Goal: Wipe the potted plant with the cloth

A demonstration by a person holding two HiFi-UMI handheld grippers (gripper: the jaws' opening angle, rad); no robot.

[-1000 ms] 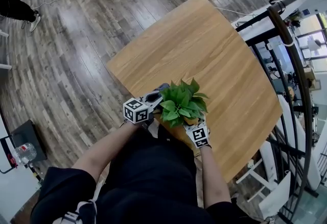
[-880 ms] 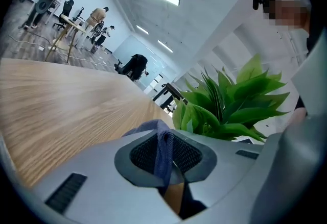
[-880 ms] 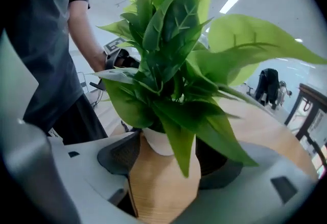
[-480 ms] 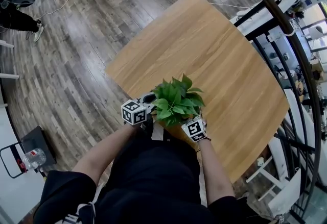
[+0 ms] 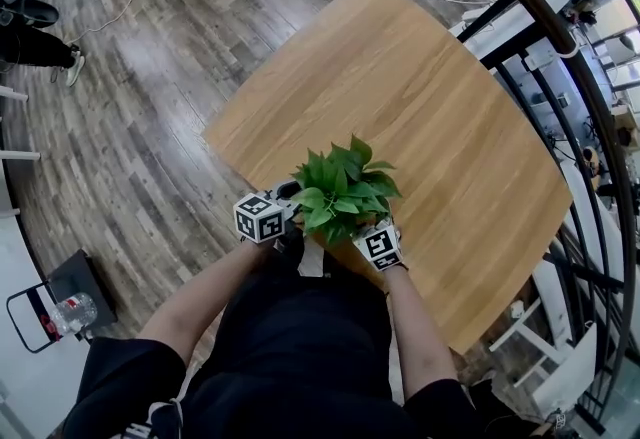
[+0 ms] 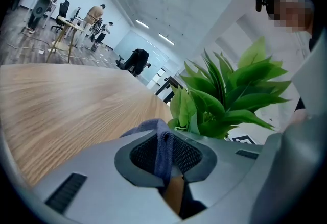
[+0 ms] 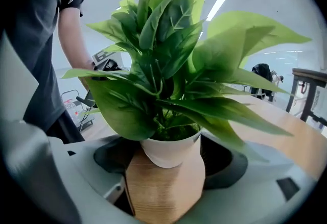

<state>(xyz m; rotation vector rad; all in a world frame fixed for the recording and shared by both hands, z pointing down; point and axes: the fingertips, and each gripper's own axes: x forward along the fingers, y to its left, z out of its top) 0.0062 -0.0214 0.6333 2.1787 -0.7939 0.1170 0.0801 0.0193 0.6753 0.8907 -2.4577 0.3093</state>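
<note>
Left gripper (image 6: 167, 166) pinches the cloth (image 6: 149, 129); right gripper (image 7: 164, 163) is opening around the potted plant (image 7: 162, 77), pads seemingly clear.

Potted plant (image 5: 342, 189), broad green leaves (image 7: 163, 29) in a small white pot (image 7: 171, 150), upright near the edge of the table (image 5: 420, 97), blue-grey cloth (image 6: 153, 128), bunched, pinched in the left gripper (image 6: 168, 157), just beside the plant.

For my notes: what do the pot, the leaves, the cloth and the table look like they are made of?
Pot: smooth matte white, likely ceramic or plastic.
Leaves: evenly green with a waxy sheen, possibly artificial; cannot be sure.
Cloth: soft blue-grey fabric that folds limply.
Table: light wood-grain top, either wood or laminate.
</note>
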